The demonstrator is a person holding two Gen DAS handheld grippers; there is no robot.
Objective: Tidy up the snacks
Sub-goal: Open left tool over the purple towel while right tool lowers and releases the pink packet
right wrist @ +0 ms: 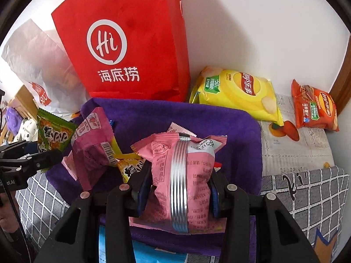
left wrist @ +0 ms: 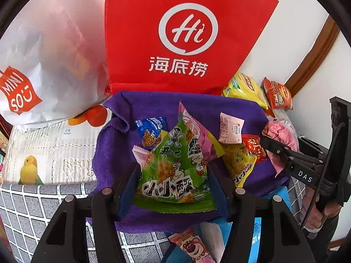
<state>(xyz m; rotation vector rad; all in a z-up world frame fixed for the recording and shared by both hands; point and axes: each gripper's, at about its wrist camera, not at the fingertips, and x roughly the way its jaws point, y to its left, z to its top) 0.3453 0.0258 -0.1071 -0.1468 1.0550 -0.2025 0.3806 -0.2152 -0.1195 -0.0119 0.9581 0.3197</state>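
At the far left edge of the surface a white plastic bag (left wrist: 33,70) is seen, and beside it, at the back edge, a red paper bag (left wrist: 175,39) stands upright. In front of the red bag a purple cloth (left wrist: 114,149) is spread, and the loose snacks are heaped on it. The left gripper (left wrist: 173,175) is closed on the green snack packet (left wrist: 175,171), the pads pressing its two side edges just above the left half of the cloth. The right gripper (right wrist: 177,190) is closed on the pink snack packet (right wrist: 182,175), which is pinched across its middle over the right half of the cloth. Further right, off the cloth by the wall, a yellow chip bag (right wrist: 237,92) and an orange chip bag (right wrist: 313,109) lie flat. Both held packets are judged to be light, air-filled and crushable, with slick film that creases under pressure. A grip on the sealed seams or side edges is advised, with low force, so that the contents are not broken.
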